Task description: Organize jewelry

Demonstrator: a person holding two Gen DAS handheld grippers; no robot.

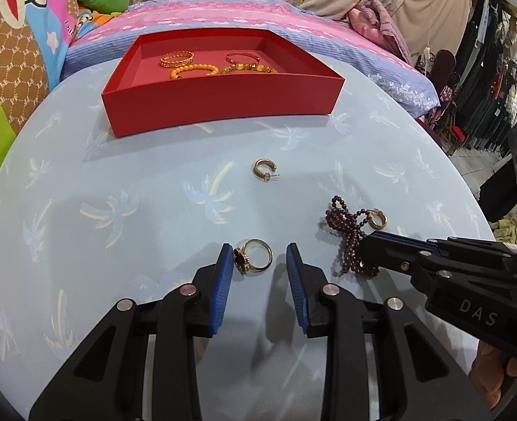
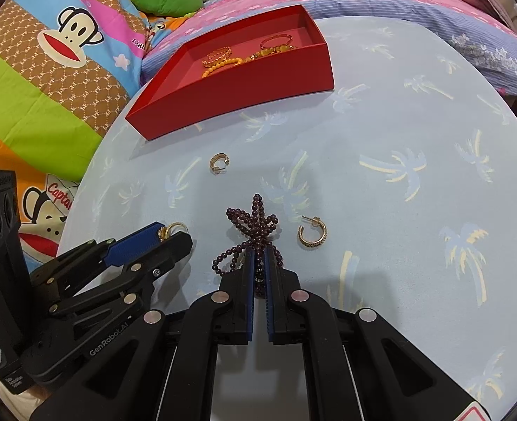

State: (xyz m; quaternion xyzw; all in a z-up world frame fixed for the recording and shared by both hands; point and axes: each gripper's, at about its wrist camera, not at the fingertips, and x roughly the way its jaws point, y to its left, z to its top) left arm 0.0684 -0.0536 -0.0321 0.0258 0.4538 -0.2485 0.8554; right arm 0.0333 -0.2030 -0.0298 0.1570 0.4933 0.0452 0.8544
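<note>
Left gripper [image 1: 258, 263]: parted around gold ring [image 1: 254, 255] lying on blue table [image 1: 118, 175], left pad touching the stone; close squarely across the band. Right gripper [image 2: 258, 256]: clenched on purple bead bracelet [image 2: 251, 228]; lift straight, clearing hoop earring [image 2: 312, 234], toward red box [image 1: 223, 101].

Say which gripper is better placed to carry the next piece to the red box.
Right, probably. The right gripper is already shut on the purple bead string. The left gripper only straddles the gold ring, jaws not clamped. The red box lies ahead of both.
</note>
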